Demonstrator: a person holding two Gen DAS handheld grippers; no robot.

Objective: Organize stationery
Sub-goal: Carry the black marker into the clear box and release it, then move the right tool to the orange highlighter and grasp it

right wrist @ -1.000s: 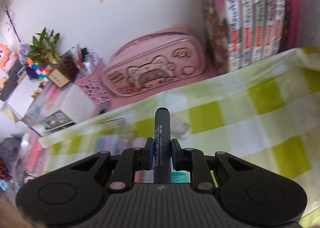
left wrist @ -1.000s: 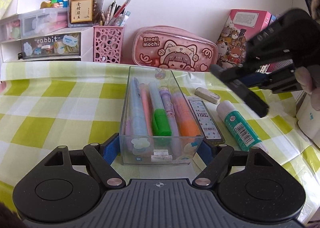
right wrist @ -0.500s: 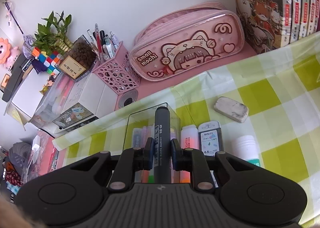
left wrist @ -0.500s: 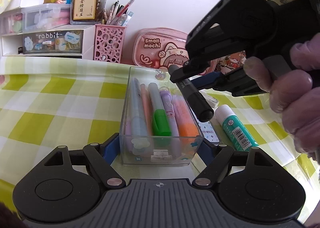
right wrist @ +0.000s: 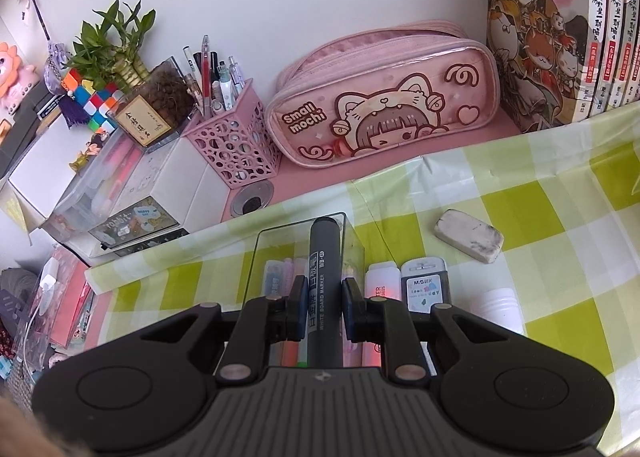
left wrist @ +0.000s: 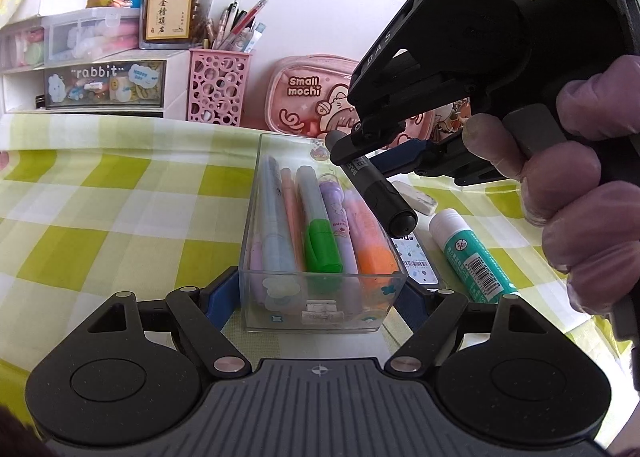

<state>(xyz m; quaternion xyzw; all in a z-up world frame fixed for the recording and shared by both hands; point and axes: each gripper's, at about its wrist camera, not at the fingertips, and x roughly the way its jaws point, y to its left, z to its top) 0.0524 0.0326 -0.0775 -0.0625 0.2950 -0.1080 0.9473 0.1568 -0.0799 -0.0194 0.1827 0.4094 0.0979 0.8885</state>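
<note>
A clear plastic box (left wrist: 320, 313) holding several pens and highlighters stands on the checked tablecloth. My left gripper (left wrist: 316, 293) is shut on its near end, with a blue pad pressed against each side wall. In the left wrist view my right gripper (left wrist: 360, 153), held by a gloved hand, hangs over the box's far right part. It is shut on a black whiteboard marker (left wrist: 384, 197) that slopes down above the orange highlighter. The right wrist view shows the same marker (right wrist: 325, 257) clamped between the pads of my right gripper (right wrist: 323, 305), pointing over the box (right wrist: 300, 233).
Right of the box lie a lead refill case (left wrist: 416, 269), a glue stick (left wrist: 472, 253) and a white eraser (right wrist: 468, 235). Along the wall stand a pink pencil case (right wrist: 380, 125), a pink pen cup (right wrist: 236, 145), books (right wrist: 560, 37) and a drawer unit (left wrist: 104, 81).
My right gripper has carried the black marker leftward from the table's right side to above the clear box. The left gripper has kept its hold on the box.
</note>
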